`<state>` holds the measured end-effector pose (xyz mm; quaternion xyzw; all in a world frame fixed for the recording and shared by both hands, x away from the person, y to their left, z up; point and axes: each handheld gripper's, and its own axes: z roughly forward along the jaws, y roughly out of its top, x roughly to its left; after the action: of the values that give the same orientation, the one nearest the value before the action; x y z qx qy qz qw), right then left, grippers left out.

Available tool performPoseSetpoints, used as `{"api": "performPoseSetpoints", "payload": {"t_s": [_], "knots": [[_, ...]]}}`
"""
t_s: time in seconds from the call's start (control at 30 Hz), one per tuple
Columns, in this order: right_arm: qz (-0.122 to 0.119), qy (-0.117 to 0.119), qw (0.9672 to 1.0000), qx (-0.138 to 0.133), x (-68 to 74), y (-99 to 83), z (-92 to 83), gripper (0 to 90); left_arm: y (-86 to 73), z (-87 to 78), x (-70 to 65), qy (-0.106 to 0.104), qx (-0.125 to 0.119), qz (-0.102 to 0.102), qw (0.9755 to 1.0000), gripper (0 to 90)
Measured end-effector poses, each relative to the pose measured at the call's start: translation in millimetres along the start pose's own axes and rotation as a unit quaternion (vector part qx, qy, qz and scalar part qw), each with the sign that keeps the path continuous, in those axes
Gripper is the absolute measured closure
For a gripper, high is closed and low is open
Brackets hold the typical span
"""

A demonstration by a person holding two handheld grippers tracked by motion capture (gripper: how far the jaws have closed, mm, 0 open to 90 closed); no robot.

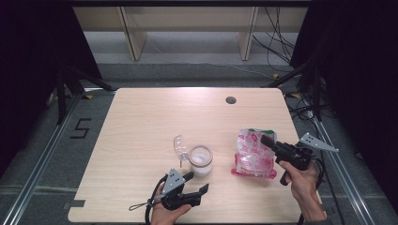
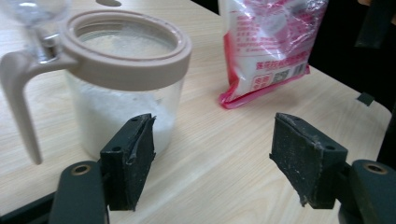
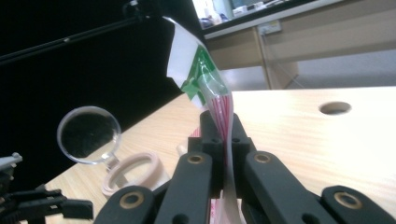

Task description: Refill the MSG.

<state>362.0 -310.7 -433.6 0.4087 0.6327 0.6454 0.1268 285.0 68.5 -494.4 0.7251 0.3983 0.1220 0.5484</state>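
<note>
My right gripper (image 1: 264, 139) clenches the pink refill bag's (image 1: 254, 154) top near the table's (image 1: 141, 122) right edge; my left gripper (image 1: 196, 182), released, faces the open jar (image 1: 201, 159) mid-table. Next: steady jar, tip bag over.

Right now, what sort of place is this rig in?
Probably a lab or recording bay, not a kitchen: black curtains flank the table, stands and cables sit on grey floor, and tape marks a 5.
</note>
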Motion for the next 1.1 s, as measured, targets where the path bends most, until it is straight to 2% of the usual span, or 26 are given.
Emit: {"api": "performPoseSetpoints", "payload": {"t_s": [0.07, 0.13, 0.17, 0.2, 0.23, 0.33, 0.37, 0.47, 0.5, 0.6, 0.63, 0.73, 0.77, 0.83, 0.87, 0.9, 0.97, 1.0, 1.03, 1.07, 1.1], "knots": [[-0.002, -0.011, 0.9999, -0.004, -6.5, -3.2, -3.5, 90.0, 0.4, -3.4, 3.0, -0.002, -0.004, -0.001, 1.0000, 29.4], [0.004, -0.026, 0.9996, 0.010, -10.0, -4.7, -6.6, 90.0, 1.2, -8.3, 5.1, 0.010, 0.002, 0.003, 0.9999, 29.4], [0.004, -0.026, 0.9996, 0.010, -10.0, -4.7, -6.6, 90.0, 1.2, -8.3, 5.1, 0.010, 0.002, 0.003, 0.9999, 29.3], [-0.004, -0.030, 0.9995, 0.000, -16.3, -7.7, -5.9, 90.0, 1.4, -11.8, 7.2, 0.012, 0.000, 0.002, 0.9999, 29.3], [0.008, -0.030, 0.9995, 0.004, -16.3, -8.7, -6.3, 90.0, 1.7, -14.1, 8.8, 0.017, 0.000, 0.003, 0.9999, 29.3], [-0.005, -0.042, 0.9990, 0.011, -19.4, -9.9, -6.2, 90.0, 2.1, -18.1, 11.8, 0.019, -0.005, -0.004, 0.9998, 29.3], [-0.003, -0.040, 0.9991, 0.013, -19.5, -10.4, -6.0, 90.0, 2.1, -18.1, 11.8, 0.019, -0.005, -0.004, 0.9998, 29.2], [-0.006, -0.054, 0.9981, 0.030, -20.0, -9.4, -8.0, 90.0, 4.0, -24.4, 16.8, 0.029, 0.008, 0.008, 0.9995, 29.1], [-0.006, -0.060, 0.9977, 0.033, -21.0, -9.5, -7.9, 90.0, 4.6, -25.4, 17.2, 0.033, 0.006, 0.005, 0.9994, 29.1], [-0.001, -0.074, 0.9966, 0.035, -22.4, -12.5, -6.4, 90.0, 5.5, -28.8, 20.9, 0.040, 0.018, 0.017, 0.9989, 29.4], [-0.010, -0.078, 0.9959, 0.044, -25.1, -13.1, -7.0, 90.0, 5.5, -30.5, 24.0, 0.046, 0.024, 0.021, 0.9985, 29.5], [-0.008, -0.085, 0.9953, 0.045, -28.2, -15.3, -5.9, 90.0, 7.1, -33.2, 28.3, 0.057, 0.038, 0.023, 0.9974, 29.6], [-0.002, -0.088, 0.9952, 0.042, -29.6, -16.3, -6.1, 90.0, 7.7, -34.0, 28.2, 0.058, 0.041, 0.016, 0.9973, 29.6], [0.006, -0.096, 0.9944, 0.044, -30.8, -17.1, -6.9, 90.0, 8.9, -34.5, 28.2, 0.063, 0.042, 0.017, 0.9970, 29.7], [-0.016, -0.109, 0.9925, 0.053, -36.1, -16.6, -9.2, 90.0, 12.0, -36.1, 29.0, 0.067, 0.046, 0.022, 0.9965, 29.7], [0.008, -0.113, 0.9923, 0.052, -33.0, -17.6, -8.5, 89.9, 14.1, -37.8, 29.0, 0.073, 0.050, 0.023, 0.9958, 29.7], [-0.013, -0.118, 0.9912, 0.058, -35.3, -17.4, -7.9, 89.4, 17.5, -37.4, 30.7, 0.073, 0.049, 0.027, 0.9958, 28.9], [-0.014, -0.119, 0.9910, 0.060, -35.5, -17.9, -6.6, 89.4, 18.8, -37.1, 31.4, 0.081, 0.052, 0.029, 0.9949, 29.1], [0.002, -0.126, 0.9899, 0.064, -33.1, -18.5, -6.1, 89.4, 20.0, -35.8, 33.6, 0.076, 0.051, 0.033, 0.9953, 29.1], [-0.015, -0.127, 0.9896, 0.065, -36.1, -18.8, -5.4, 89.3, 21.5, -35.9, 34.2, 0.077, 0.050, 0.030, 0.9954, 29.3], [-0.017, -0.130, 0.9893, 0.064, -36.6, -19.4, -4.7, 89.1, 23.1, -36.1, 36.3, 0.070, 0.046, 0.031, 0.9960, 29.6]]}}
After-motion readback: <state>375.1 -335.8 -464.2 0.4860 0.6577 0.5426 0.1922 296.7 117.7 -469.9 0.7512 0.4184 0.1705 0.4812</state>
